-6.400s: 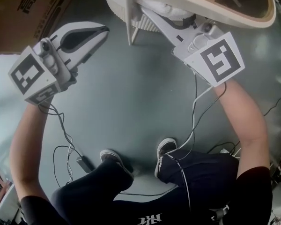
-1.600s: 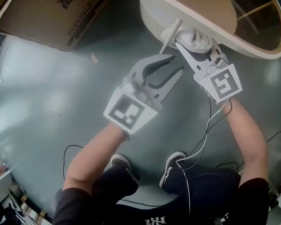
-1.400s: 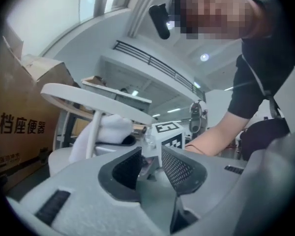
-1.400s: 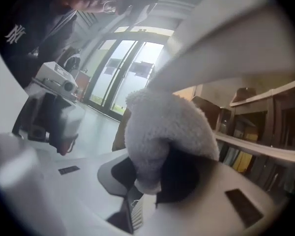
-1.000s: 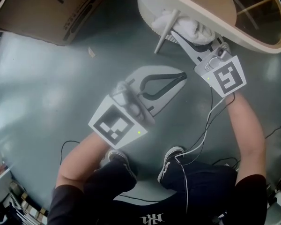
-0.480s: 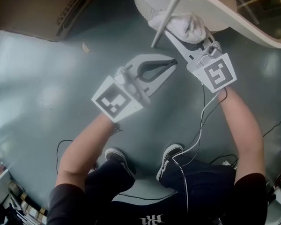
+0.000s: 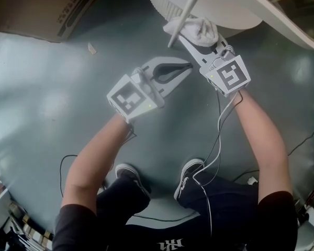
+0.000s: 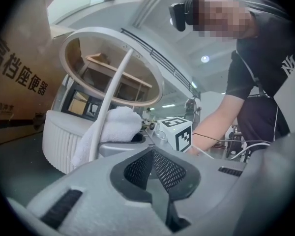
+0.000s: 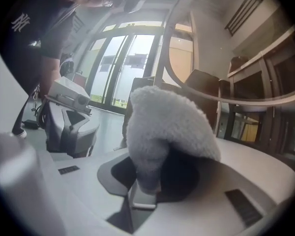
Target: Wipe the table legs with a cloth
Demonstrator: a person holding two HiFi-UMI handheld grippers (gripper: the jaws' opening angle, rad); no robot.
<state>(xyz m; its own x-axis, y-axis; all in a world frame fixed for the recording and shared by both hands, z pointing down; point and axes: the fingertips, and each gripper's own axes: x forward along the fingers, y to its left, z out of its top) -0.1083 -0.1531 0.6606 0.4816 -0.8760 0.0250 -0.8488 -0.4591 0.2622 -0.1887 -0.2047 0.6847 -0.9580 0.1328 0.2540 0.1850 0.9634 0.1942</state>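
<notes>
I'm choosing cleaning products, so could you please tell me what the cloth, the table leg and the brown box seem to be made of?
Cloth: white terry-like fabric, judging by its fluffy, nubbly pile.
Table leg: smooth, cream-white and matte, probably painted wood or metal; the look leaves that open.
Box: brown cardboard, with a dull surface and dark print.

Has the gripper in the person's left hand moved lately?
Yes. The left gripper has swung in toward the table leg: earlier it was far out to the leg's left, and its tips now lie close below the leg's foot.
</notes>
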